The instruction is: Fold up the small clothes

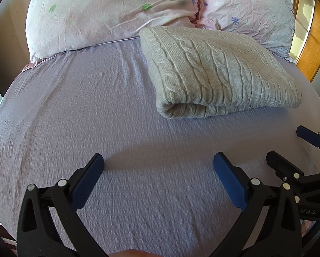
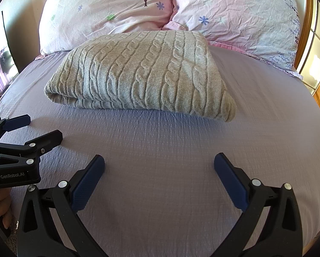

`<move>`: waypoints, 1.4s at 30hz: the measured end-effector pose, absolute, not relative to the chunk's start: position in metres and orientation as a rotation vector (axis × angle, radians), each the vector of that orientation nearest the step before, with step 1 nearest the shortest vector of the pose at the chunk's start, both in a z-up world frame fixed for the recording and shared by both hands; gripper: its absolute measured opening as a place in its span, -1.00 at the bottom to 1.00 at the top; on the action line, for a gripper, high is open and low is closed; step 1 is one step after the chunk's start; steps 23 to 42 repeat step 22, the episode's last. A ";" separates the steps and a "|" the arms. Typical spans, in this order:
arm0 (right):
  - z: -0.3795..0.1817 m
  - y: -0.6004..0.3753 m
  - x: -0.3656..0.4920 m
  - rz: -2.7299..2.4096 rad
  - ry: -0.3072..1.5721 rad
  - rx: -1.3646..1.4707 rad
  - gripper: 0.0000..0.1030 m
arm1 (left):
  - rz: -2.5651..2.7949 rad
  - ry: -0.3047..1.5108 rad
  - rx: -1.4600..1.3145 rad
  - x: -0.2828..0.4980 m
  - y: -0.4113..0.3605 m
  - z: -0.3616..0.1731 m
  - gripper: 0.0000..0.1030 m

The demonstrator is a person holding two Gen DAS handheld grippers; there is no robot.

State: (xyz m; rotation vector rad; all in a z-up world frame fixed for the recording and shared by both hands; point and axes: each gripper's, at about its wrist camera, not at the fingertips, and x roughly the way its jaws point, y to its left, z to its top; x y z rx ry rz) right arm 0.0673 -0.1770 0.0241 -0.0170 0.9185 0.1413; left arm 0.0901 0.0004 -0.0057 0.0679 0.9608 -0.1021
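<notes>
A grey cable-knit sweater (image 1: 215, 72) lies folded into a rectangle on the lilac bedsheet (image 1: 85, 111), up against the pillows. It also shows in the right wrist view (image 2: 142, 72). My left gripper (image 1: 159, 162) is open and empty, low over the sheet, short of the sweater's near left corner. My right gripper (image 2: 159, 161) is open and empty, just in front of the sweater's near edge. Each gripper shows at the edge of the other's view: the right one (image 1: 288, 145), the left one (image 2: 44, 128).
Two pink flowered pillows (image 2: 108, 15) (image 2: 241, 19) lie at the head of the bed behind the sweater. A wooden frame with glass panes (image 2: 318, 49) stands at the right. The sheet (image 2: 160, 145) spreads flat around the grippers.
</notes>
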 end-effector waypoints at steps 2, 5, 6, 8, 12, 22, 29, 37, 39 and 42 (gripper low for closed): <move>0.024 -0.177 0.067 0.141 0.918 -0.017 0.97 | -0.102 0.961 0.068 0.090 0.000 -0.006 0.97; 0.024 -0.177 0.067 0.140 0.918 -0.017 0.97 | -0.102 0.961 0.068 0.090 0.001 -0.006 0.97; 0.024 -0.177 0.067 0.141 0.918 -0.017 0.97 | -0.102 0.961 0.068 0.090 0.000 -0.006 0.97; 0.024 -0.177 0.067 0.140 0.918 -0.016 0.97 | -0.102 0.961 0.069 0.090 0.001 -0.006 0.97; 0.024 -0.177 0.067 0.140 0.918 -0.016 0.97 | -0.098 0.957 0.066 0.089 0.001 -0.005 0.97; 0.024 -0.176 0.068 0.138 0.918 -0.016 0.97 | -0.092 0.953 0.064 0.087 0.002 -0.005 0.97; 0.024 -0.176 0.068 0.138 0.918 -0.016 0.97 | -0.092 0.953 0.064 0.087 0.002 -0.005 0.97; 0.024 -0.176 0.068 0.138 0.918 -0.016 0.97 | -0.092 0.953 0.064 0.087 0.002 -0.005 0.97; 0.024 -0.176 0.068 0.138 0.918 -0.016 0.97 | -0.092 0.953 0.064 0.087 0.002 -0.005 0.97; 0.024 -0.176 0.068 0.138 0.918 -0.016 0.97 | -0.092 0.953 0.064 0.087 0.002 -0.005 0.97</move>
